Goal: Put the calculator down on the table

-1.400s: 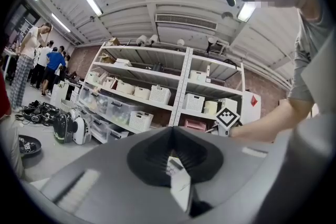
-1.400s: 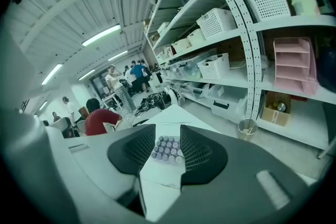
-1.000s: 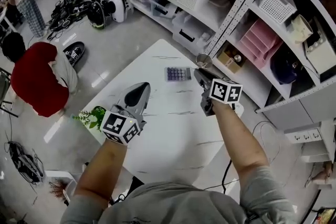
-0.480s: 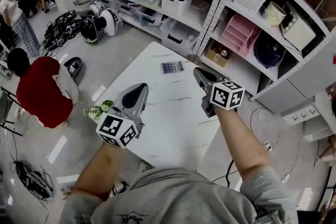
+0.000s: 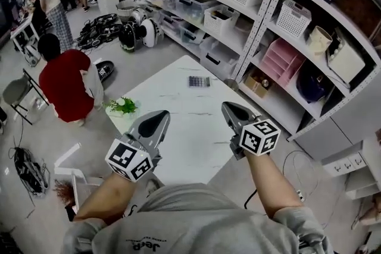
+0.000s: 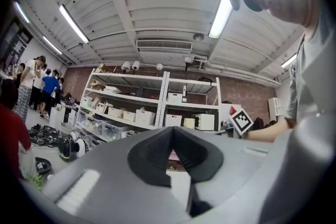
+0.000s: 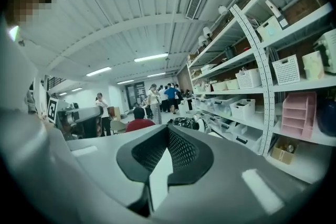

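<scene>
The calculator (image 5: 199, 81) lay flat on the white table (image 5: 178, 146), keys up, near the far corner toward the shelves (image 5: 271, 6). Its long side ran across my view from left to right, not along either gripper. It was too small for me to tell which end held the display.

It lay well ahead of both sets of fingers and touched neither. Seen from my head, it sat between the lines of my two grippers, a little nearer the right one's line.

My left gripper (image 5: 158, 116) hung over the near part of the table and pointed away from me toward the far side. In its own view the dark pads (image 6: 152, 157) met at their tips, with nothing clamped between them; only white table top and a bit of pink from the shelves showed through the slot below the tips.

My right gripper (image 5: 229, 107) hung beside it, pointing much the same way. Its ribbed pads (image 7: 181, 152) were also closed on each other and held nothing.

A small green plant (image 5: 122, 106) stood at the table's left edge, well apart from the calculator. A person in a red top (image 5: 65, 83) sat on the floor side beyond that edge.
</scene>
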A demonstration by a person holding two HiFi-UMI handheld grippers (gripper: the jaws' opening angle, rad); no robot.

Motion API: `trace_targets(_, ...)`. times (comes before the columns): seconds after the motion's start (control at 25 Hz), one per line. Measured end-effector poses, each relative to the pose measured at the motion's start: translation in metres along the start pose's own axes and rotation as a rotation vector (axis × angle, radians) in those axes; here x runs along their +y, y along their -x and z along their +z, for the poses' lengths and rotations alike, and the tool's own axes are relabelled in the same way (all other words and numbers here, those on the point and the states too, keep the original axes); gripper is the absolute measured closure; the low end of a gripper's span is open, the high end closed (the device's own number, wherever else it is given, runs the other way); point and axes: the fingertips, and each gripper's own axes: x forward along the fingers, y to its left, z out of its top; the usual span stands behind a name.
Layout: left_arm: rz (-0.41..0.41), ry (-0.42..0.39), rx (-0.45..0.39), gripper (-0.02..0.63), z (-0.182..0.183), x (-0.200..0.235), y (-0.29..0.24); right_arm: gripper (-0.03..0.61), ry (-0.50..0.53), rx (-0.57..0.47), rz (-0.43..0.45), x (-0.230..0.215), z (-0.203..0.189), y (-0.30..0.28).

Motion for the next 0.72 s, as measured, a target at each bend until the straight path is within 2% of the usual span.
trace_targets(0.16, 0.054, 0.008, 0.017, 0.555, -0.007, -0.031, 0.024, 0.576, 0.038, 0.018, 0.047, 0.015, -0.009, 0.038)
trace_targets(0.36, 0.069, 0.007, 0.017, 0.555, 0.005, -0.044, 0.053, 0.575, 0.079, 0.001, 0.056, 0.040, -0.010, 0.063)
trace_targets(0.72, 0.040, -0.030, -0.016, 0.555, 0.027, 0.000, 0.079, 0.576, 0.092, -0.068, -0.008, 0.057, 0.004, 0.058)
